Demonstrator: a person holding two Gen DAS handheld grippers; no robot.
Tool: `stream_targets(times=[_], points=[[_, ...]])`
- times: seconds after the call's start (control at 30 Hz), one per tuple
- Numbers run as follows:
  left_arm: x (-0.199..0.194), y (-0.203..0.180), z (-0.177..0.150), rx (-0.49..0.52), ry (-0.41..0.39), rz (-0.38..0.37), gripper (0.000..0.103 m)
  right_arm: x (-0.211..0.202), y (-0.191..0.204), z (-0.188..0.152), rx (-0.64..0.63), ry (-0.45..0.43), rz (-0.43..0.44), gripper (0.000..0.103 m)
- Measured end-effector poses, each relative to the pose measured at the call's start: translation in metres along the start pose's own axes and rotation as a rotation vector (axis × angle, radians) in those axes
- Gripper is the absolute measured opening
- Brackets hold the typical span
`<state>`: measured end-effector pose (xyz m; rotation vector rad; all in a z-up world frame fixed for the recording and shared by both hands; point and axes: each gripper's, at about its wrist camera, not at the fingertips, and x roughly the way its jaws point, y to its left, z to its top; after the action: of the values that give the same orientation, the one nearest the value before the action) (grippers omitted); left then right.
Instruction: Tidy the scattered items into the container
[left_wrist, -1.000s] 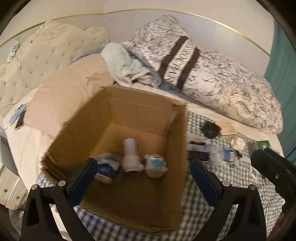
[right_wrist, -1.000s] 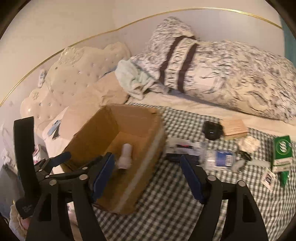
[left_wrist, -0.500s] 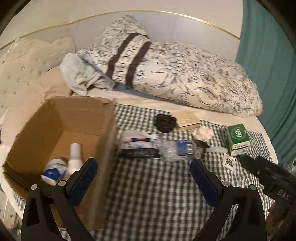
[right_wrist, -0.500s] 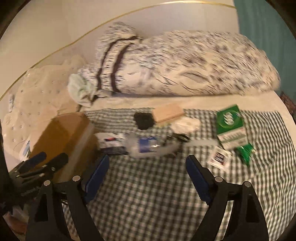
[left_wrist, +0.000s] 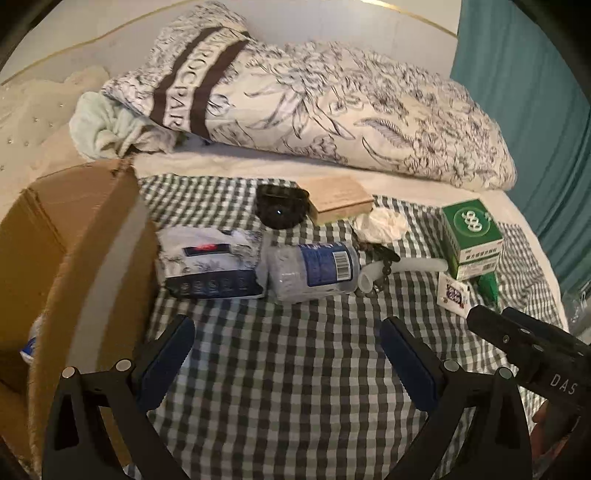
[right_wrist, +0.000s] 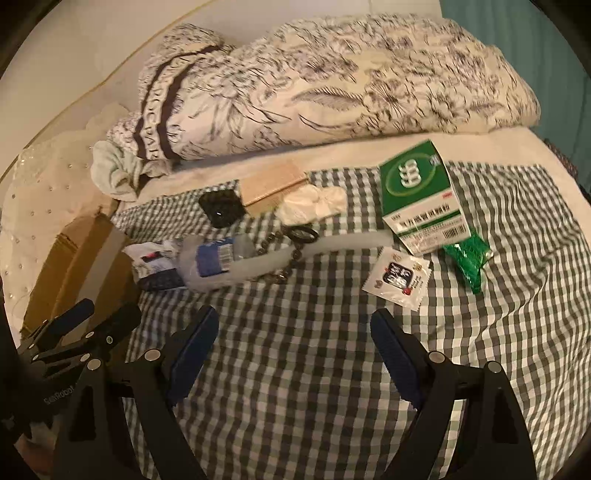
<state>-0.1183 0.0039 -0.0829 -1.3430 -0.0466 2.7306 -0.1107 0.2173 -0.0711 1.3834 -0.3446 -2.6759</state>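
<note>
Both my grippers hang empty over the checked cloth (left_wrist: 295, 369), the left gripper (left_wrist: 286, 358) with its jaws spread wide and nothing between them, the right gripper (right_wrist: 293, 350) just as wide and just as bare. The cardboard box (left_wrist: 74, 258) sits at nine o'clock in the left wrist view, and I can only glimpse a blue-and-white scrap down inside it, so I judge the tidying barely begun; most of the clutter lies out on the bed. At twelve o'clock of my left jaws lie a crinkly tissue pack (left_wrist: 210, 262) and, touching it, a clear plastic bottle (left_wrist: 314, 269) on its side with a blue label, soft-walled and likely to roll. Beyond them sit a glossy black round thing (left_wrist: 280, 210), a flat tan wooden-looking block (left_wrist: 340, 197) and a crumpled white wad (left_wrist: 380, 223). From the right wrist view, a rigid green carton (right_wrist: 421, 199) stands at one o'clock, with a crinkled green wrapper (right_wrist: 469, 262) beside it, a flat white sachet (right_wrist: 397, 277) nearer me, a pale translucent tube (right_wrist: 332, 245) and a string of dark beads (right_wrist: 291, 254) draped across it. All of that is left to move. The quilt (right_wrist: 332, 85) heaped behind is no part of the job, I think.
</note>
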Motion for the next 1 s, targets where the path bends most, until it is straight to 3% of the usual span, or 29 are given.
stream_targets(times=[0.37,1.0], points=[[0.065,-0.016,0.008,0.066,0.058,-0.013,0.103,0.044,-0.031,0.0,0.057,0.064,-0.061,0.085],[0.132,-0.022,0.014,0.005,0.111,-0.015,0.103,0.091,-0.061,0.001,0.106,0.112,-0.133,0.084]])
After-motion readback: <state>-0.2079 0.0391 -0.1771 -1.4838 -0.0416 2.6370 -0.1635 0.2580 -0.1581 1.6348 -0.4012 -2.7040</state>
